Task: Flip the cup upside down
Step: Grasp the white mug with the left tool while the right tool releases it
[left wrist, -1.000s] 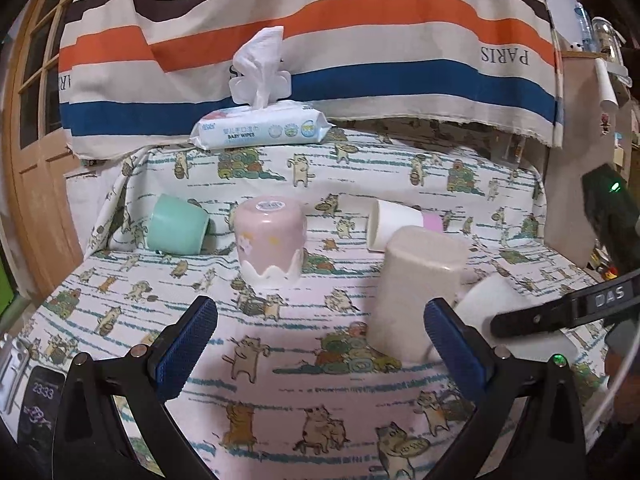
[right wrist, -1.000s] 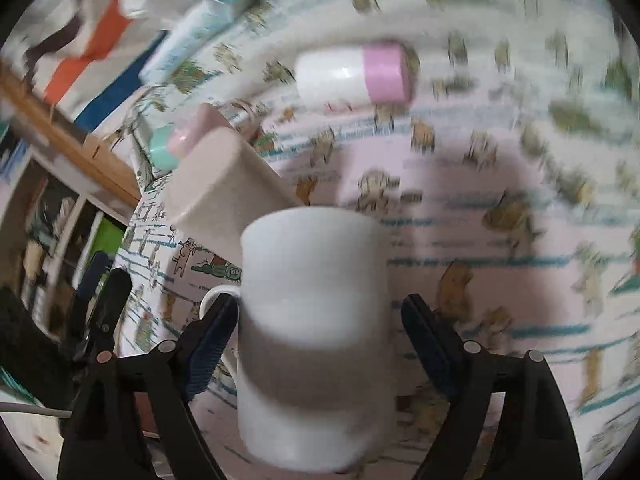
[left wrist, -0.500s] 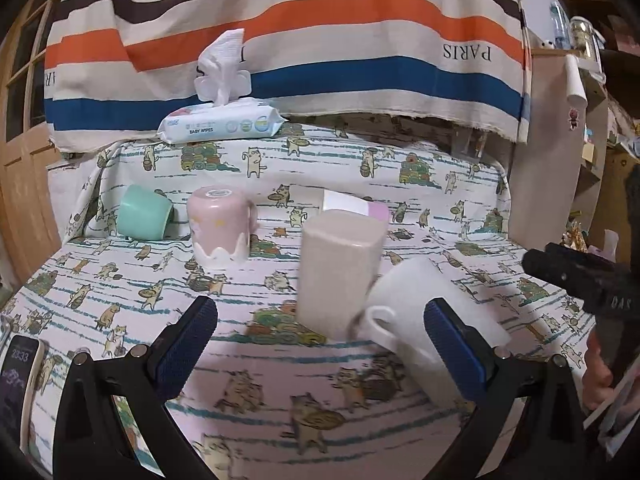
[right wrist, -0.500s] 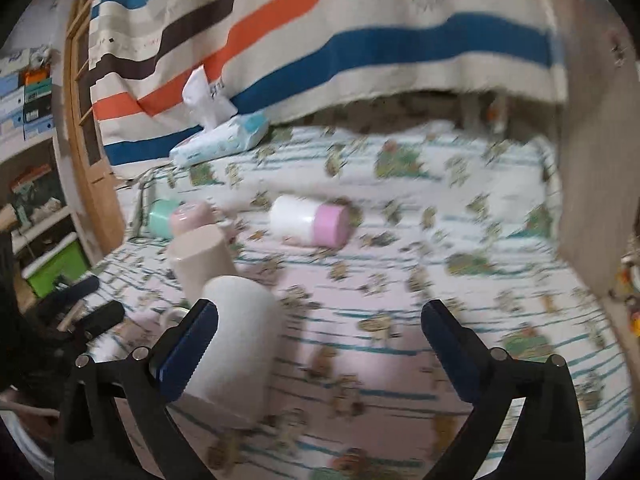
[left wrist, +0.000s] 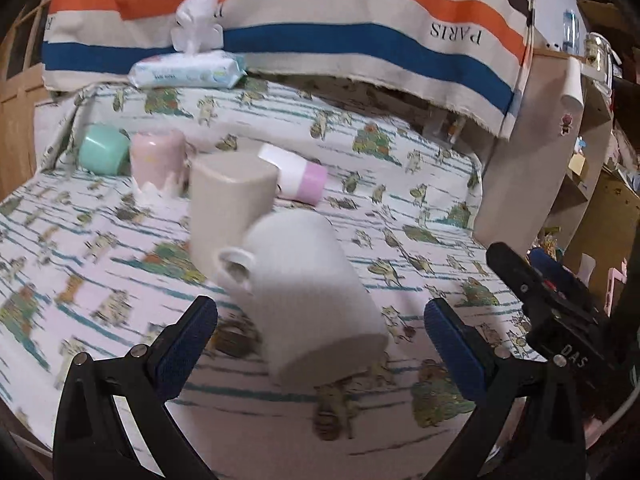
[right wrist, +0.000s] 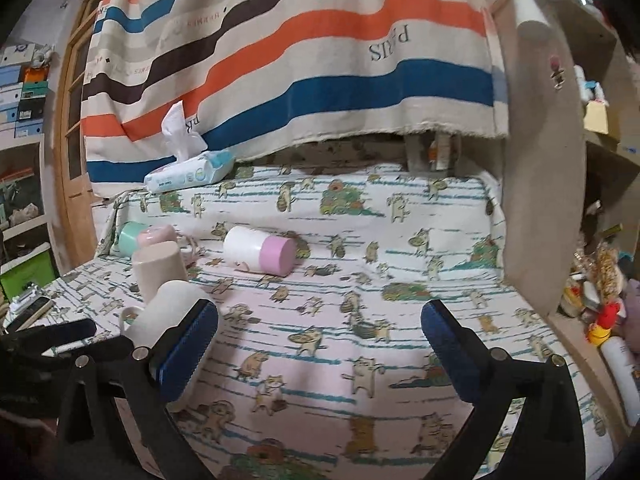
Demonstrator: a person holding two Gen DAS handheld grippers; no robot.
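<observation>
The white mug (left wrist: pixel 308 292) stands base up on the cat-print cloth (left wrist: pixel 400 208), handle toward the left, just in front of the beige cup (left wrist: pixel 230 204), which is also inverted. In the right wrist view the mug (right wrist: pixel 168 316) shows partly behind the left finger of the right tongs (right wrist: pixel 320 344).

Both tongs are spread and pinch nothing. The left tongs (left wrist: pixel 320 340) frame the mug without touching it; the right tongs sit off to its right, over bare cloth.

Judging by this, the mug's flip looks done and released. Further back, a white-and-pink cup (left wrist: pixel 298 178) lies on its side, as does a green cup (left wrist: pixel 102 154); a pink cup (left wrist: pixel 158 160) beside it is inverted. If more cups are to be turned, the next move calls for reaching past the mug to a lying cup, closing across its body, lifting, rotating and setting it mouth down.
</observation>
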